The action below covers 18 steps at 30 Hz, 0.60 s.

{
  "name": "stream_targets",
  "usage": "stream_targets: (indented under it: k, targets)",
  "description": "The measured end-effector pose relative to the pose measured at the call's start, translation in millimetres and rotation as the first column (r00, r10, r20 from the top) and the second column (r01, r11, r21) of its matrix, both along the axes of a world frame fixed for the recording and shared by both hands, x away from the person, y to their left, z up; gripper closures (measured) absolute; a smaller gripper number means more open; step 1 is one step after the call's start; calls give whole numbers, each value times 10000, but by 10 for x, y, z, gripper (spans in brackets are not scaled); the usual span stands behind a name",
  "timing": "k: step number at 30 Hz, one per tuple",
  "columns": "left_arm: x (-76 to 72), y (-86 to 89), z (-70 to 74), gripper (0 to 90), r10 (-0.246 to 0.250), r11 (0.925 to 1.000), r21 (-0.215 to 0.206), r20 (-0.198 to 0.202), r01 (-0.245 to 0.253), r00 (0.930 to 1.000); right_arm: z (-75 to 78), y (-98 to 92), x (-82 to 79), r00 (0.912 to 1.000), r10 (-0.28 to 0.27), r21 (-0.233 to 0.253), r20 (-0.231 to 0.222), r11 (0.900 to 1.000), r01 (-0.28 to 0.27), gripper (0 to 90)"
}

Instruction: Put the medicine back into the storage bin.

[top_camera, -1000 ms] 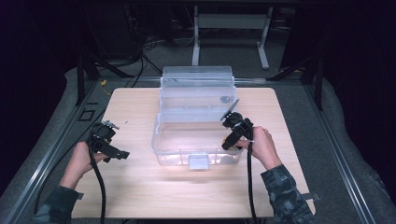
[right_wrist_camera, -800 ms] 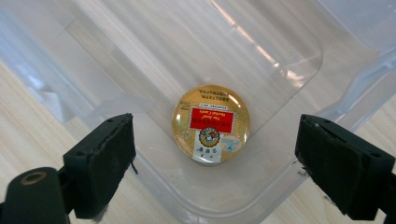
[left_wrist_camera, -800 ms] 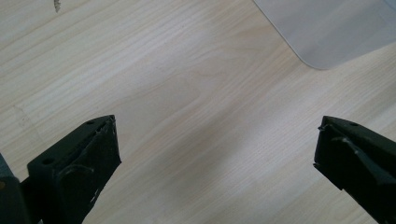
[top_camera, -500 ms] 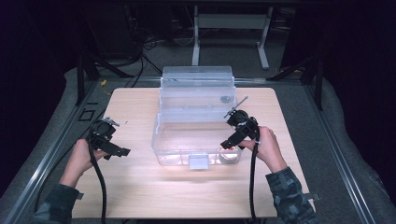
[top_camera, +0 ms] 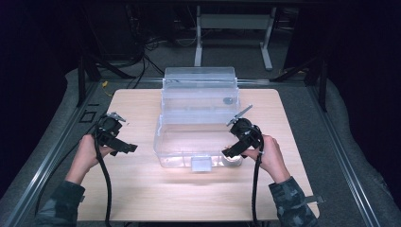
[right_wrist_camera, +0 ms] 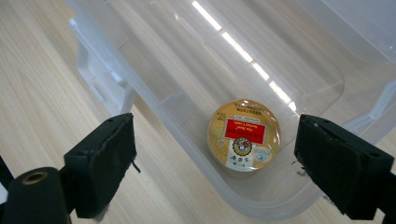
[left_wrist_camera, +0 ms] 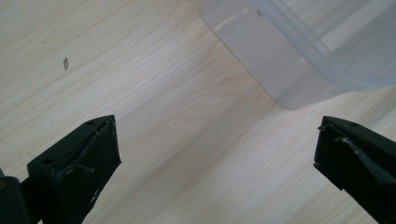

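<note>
The right gripper (right_wrist_camera: 212, 163), jaws spread wide, hovers over the front right corner of a clear plastic bin (right_wrist_camera: 154, 100). A round gold tin (right_wrist_camera: 243, 134), its label print unreadable, lies inside that corner. The left gripper (left_wrist_camera: 210, 154), also open, waits over bare wooden table (left_wrist_camera: 154, 116) left of the bin.

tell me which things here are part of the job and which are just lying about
Part of the job:
- clear plastic box, lid open
- round gold tin lying inside the box
- right gripper, jaws open above the tin
- left gripper, jaws open beside the box

Just lying about:
- wooden table
- white metal stand behind the table
</note>
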<state>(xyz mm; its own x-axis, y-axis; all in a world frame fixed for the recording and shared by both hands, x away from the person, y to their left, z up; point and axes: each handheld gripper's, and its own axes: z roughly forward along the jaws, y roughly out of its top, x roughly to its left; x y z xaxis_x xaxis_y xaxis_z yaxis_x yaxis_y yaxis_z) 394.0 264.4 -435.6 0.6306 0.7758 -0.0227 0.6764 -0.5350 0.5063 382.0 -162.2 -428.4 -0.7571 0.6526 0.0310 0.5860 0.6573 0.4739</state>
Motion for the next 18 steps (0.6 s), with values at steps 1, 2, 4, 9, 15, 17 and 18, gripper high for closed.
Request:
stream_targets:
  k: [1, 2, 4, 9, 15, 17, 18]
  targets:
    - [10, -22, 14, 2, -53, 10000, 5, 22, 53, 10000, -3, 4, -11, 10000, 29, 64, 63, 10000, -30, 125]
    - [23, -44, 27, 2, -94, 10000, -4, 23, 94, 10000, -7, 21, -45, 9998, 129, 35, 153, 9999, -129, 128]
    - [48, -91, 51, 2, -166, 9999, 26, 84, 166, 9998, -13, 41, -70, 9996, 191, 14, 222, 9998, -192, 129]
    - [123, -198, 117, 2, -366, 9993, 15, 181, 366, 9992, -22, 64, -106, 9991, 243, 35, 345, 9997, -244, 133]
    - [209, -328, 201, 2, -604, 9982, 2, 315, 605, 9977, -74, 72, -116, 9993, 204, 94, 324, 9997, -207, 140]
    - [232, -364, 223, 2, -694, 9976, -24, 343, 695, 9970, -96, 72, -116, 9994, 202, 152, 286, 9997, -206, 140]
    - [244, -388, 234, 2, -721, 9974, -60, 382, 723, 9967, -117, 80, -124, 9994, 183, 118, 306, 9998, -187, 141]
